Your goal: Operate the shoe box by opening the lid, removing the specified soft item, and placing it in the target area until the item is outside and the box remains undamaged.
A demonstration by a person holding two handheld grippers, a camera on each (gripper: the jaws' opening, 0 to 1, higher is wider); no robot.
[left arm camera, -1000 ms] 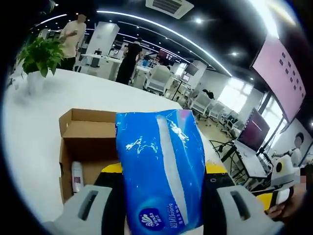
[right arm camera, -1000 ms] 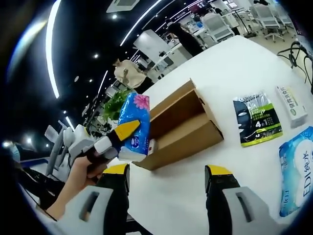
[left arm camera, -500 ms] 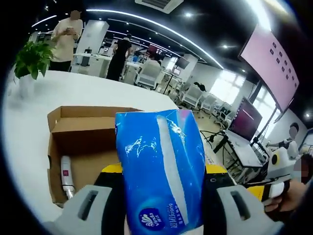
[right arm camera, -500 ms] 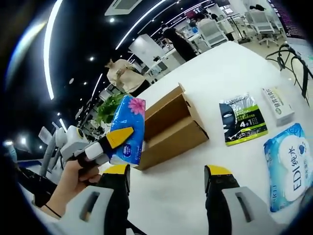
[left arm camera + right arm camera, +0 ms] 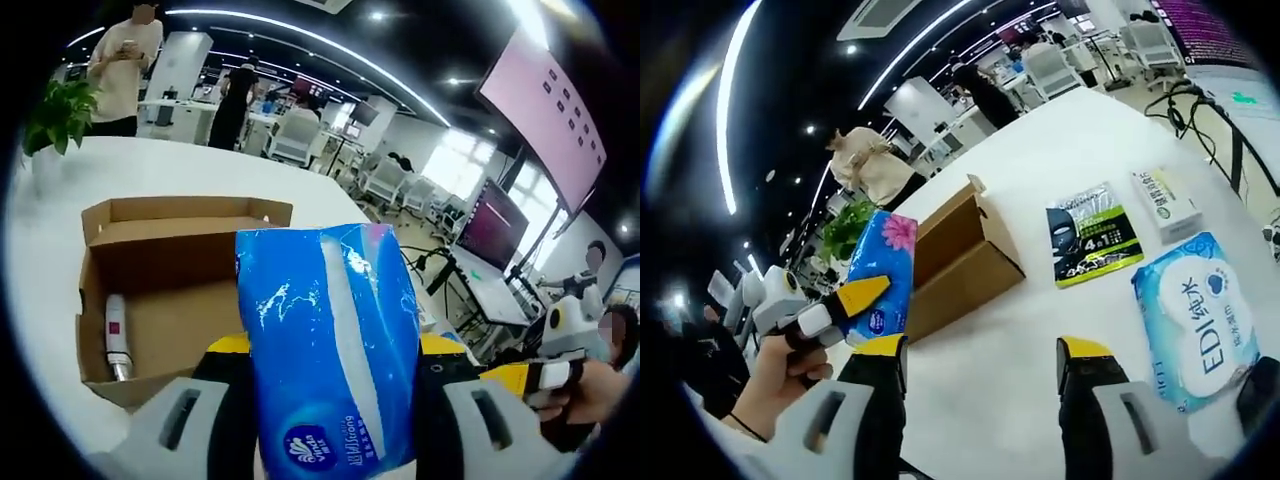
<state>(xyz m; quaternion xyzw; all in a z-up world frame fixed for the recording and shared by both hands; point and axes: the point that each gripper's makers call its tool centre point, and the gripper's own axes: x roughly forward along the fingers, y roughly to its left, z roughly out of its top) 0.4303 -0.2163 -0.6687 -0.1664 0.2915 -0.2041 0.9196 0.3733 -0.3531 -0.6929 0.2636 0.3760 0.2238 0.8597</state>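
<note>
One soft item is out of the box: your left claw (image 5: 328, 350) is clamped on the blue tissue pack (image 5: 328, 350), holding it in the air above and just in front of the open shoe box (image 5: 170, 290). Over the last second you have carried it further from the box toward your side of the tabletop (image 5: 1040, 330), so the extraction looks done and only the placing remains. A small white tube (image 5: 114, 335) lies inside the box along its wall. In the right gripper view your left hand (image 5: 775, 370) shows gripping the tool with the pack beside the box, which looks undamaged. Your right claw (image 5: 980, 395) hangs with its jaws apart, holding nothing, above bare tabletop; ahead lie a dark mask packet (image 5: 1088, 245), a small white carton (image 5: 1167, 203) and a wipes pack (image 5: 1195, 315). Judge the bare patch as your landing spot
</note>
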